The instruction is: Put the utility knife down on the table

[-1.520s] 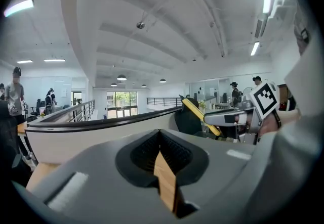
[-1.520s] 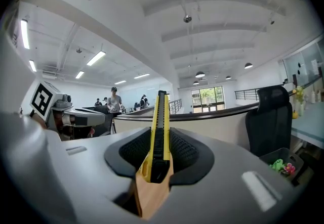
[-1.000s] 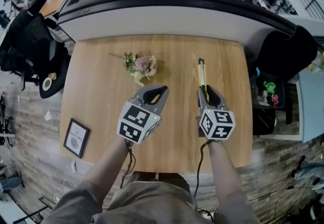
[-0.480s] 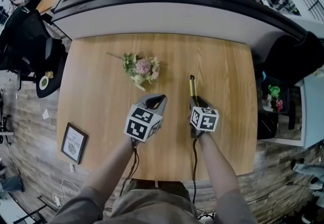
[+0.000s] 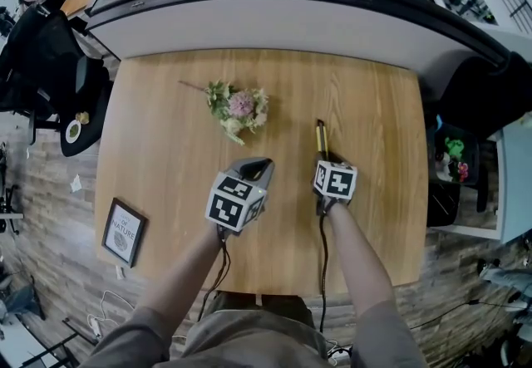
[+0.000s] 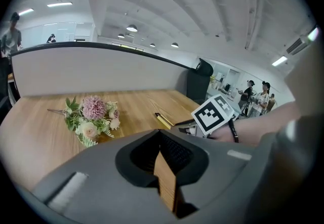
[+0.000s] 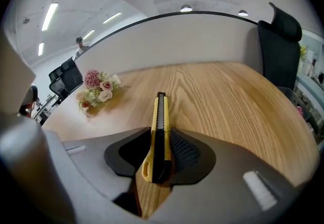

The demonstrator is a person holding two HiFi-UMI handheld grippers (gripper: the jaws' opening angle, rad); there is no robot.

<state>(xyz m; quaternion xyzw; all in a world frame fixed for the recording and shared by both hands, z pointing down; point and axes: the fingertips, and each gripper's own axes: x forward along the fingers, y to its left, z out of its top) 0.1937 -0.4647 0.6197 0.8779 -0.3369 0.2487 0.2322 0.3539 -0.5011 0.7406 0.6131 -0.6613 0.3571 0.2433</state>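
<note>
The utility knife (image 7: 160, 127) is yellow and black, and my right gripper (image 7: 161, 156) is shut on its rear half. Its tip points away from me, low over the wooden table (image 5: 166, 150). In the head view the knife (image 5: 321, 139) sticks out ahead of the right gripper (image 5: 322, 162), right of the table's middle. My left gripper (image 5: 256, 165) hovers beside it to the left, shut and holding nothing. In the left gripper view its jaws (image 6: 164, 154) show only a thin slit, with the knife (image 6: 164, 120) lying beyond them.
A small bunch of artificial flowers (image 5: 238, 110) lies on the far left part of the table. A curved partition (image 5: 274, 26) bounds the far edge. A framed picture (image 5: 122, 227) lies on the floor to the left, near a black chair (image 5: 50, 67).
My right gripper has sunk lower toward the table with the knife still in it, and drawn slightly nearer to me. The left gripper has also dropped a little.
</note>
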